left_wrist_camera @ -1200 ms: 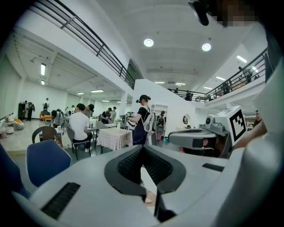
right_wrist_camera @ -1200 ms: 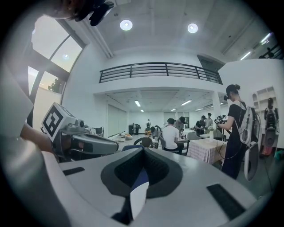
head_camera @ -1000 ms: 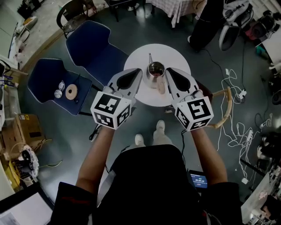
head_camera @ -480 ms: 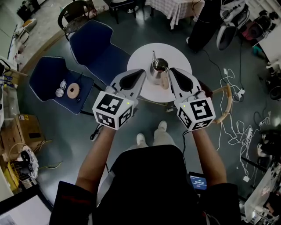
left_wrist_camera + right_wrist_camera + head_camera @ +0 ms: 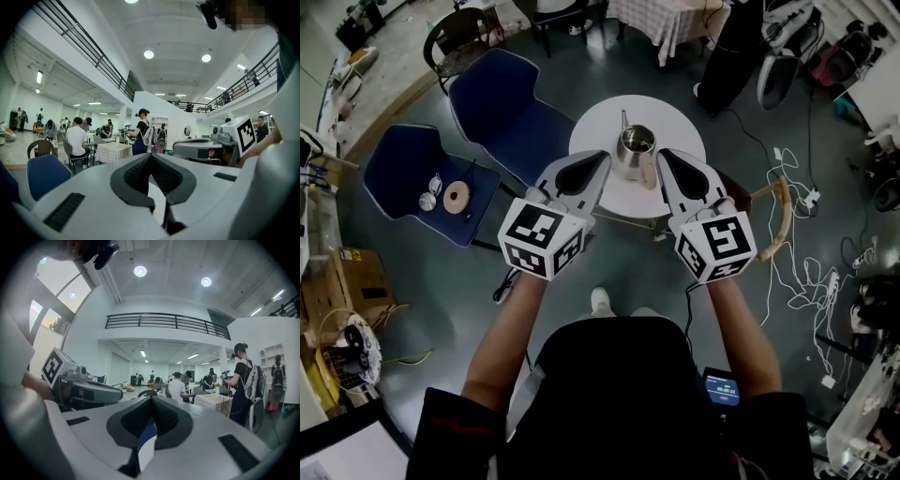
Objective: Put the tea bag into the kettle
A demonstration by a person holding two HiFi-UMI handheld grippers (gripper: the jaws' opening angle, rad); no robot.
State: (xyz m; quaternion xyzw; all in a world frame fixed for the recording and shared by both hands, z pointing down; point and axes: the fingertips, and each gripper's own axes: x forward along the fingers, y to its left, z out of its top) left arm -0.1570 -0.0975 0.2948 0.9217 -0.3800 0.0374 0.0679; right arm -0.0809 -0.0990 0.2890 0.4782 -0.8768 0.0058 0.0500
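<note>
currently: kettle [image 5: 636,150] ahead, between the two tools
left gripper [image 5: 601,158] and right gripper [image 5: 664,156]: jaws pressed together, nothing held; kettle on round table [image 5: 680,127], ahead of and below both tips, equally near; tea bag not discernible.

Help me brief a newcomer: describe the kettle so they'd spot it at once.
Find the round white table in the middle of the grey floor, beside two blue chairs. The kettle stands near its centre: a shiny metal pot with an open top and a thin spout, unlike the flat round discs lying on the left chair.
</note>
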